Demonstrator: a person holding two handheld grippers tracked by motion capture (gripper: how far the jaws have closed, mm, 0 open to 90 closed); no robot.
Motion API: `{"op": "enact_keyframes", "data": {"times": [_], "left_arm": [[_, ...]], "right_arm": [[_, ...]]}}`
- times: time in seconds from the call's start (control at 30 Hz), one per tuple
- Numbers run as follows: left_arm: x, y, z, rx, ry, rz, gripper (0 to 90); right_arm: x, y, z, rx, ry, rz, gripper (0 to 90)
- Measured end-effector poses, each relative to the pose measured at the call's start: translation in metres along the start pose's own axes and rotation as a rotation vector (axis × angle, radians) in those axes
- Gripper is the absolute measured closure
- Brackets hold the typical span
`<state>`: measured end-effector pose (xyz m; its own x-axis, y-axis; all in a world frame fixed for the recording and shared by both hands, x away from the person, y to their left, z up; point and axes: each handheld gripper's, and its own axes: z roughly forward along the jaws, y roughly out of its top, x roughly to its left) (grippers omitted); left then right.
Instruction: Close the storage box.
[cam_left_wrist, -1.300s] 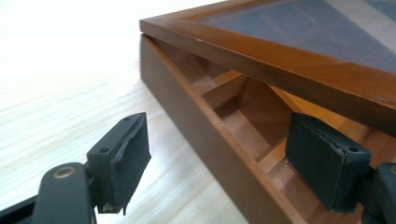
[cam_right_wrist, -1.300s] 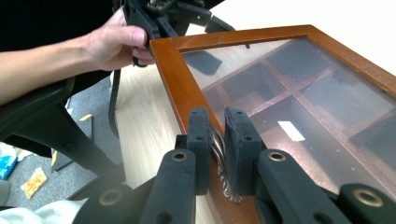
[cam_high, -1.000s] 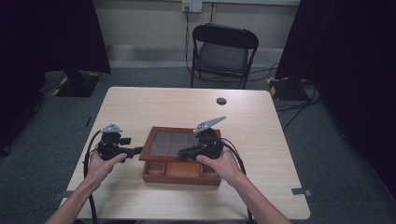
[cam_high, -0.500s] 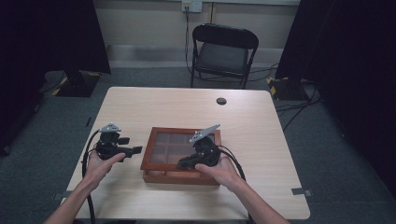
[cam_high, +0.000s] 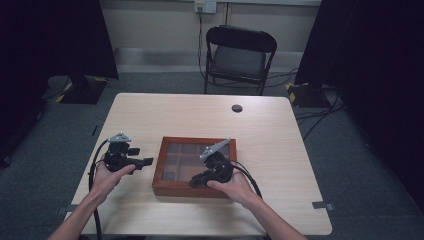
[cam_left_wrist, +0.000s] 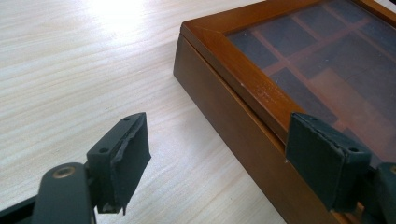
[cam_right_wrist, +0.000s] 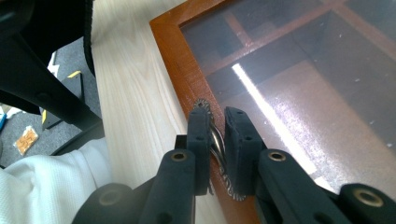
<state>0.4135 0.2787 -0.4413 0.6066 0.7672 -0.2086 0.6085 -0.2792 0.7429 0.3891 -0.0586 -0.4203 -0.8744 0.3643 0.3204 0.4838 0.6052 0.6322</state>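
Note:
A brown wooden box (cam_high: 195, 142) with a glass lid over several compartments lies shut near the table's front. My right gripper (cam_high: 193, 184) is at the middle of the box's front edge. In the right gripper view, this gripper (cam_right_wrist: 217, 122) is shut on the small metal handle (cam_right_wrist: 215, 140) fixed to the lid's frame (cam_right_wrist: 177, 56). My left gripper (cam_high: 149, 162) hovers just left of the box, pointing at its left side. In the left gripper view, its jaws (cam_left_wrist: 222, 137) stand open around nothing, with the box's side (cam_left_wrist: 224, 112) just ahead.
A small black round cap (cam_high: 237, 108) lies on the pale wooden table (cam_high: 280, 150) at the back. A black folding chair (cam_high: 240, 50) stands beyond the far edge. Cables trail from both grippers toward the person.
My right gripper has sunk toward the box's front edge, still shut on the handle, and the lid has come down with it. The left gripper has not moved.

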Motion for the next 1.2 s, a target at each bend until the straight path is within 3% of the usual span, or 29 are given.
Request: {"op": "enact_keyframes", "data": {"times": [0.1,0.4,0.5,0.6,0.9,1.03,1.1,1.2], "left_arm": [[0.0,0.0,0.0,0.002,-0.003,-0.002,21.4],[-0.001,0.0,0.002,0.004,0.012,-0.01,21.1],[-0.001,0.0,0.001,0.008,0.01,-0.005,21.1],[-0.001,-0.001,0.002,0.017,0.013,-0.014,21.1],[0.001,-0.001,0.001,0.042,0.037,-0.014,21.2],[0.003,-0.005,-0.005,0.053,0.055,-0.001,21.2],[0.005,-0.008,-0.007,0.053,0.061,-0.009,21.1],[0.01,-0.013,-0.011,0.076,0.072,-0.005,20.7]], "right_arm": [[-0.001,-0.003,0.006,0.019,-0.003,0.005,81.6],[0.0,-0.006,0.007,0.003,-0.005,0.005,78.8],[-0.001,-0.005,0.003,-0.039,0.012,-0.009,71.9],[-0.004,-0.004,-0.006,-0.081,-0.003,0.022,67.8],[-0.021,-0.022,-0.055,-0.247,-0.193,0.16,42.3],[-0.03,-0.04,-0.077,-0.285,-0.282,0.221,31.5],[-0.037,-0.054,-0.088,-0.283,-0.347,0.258,24.5],[-0.047,-0.074,-0.099,-0.276,-0.405,0.31,19.3]]}}
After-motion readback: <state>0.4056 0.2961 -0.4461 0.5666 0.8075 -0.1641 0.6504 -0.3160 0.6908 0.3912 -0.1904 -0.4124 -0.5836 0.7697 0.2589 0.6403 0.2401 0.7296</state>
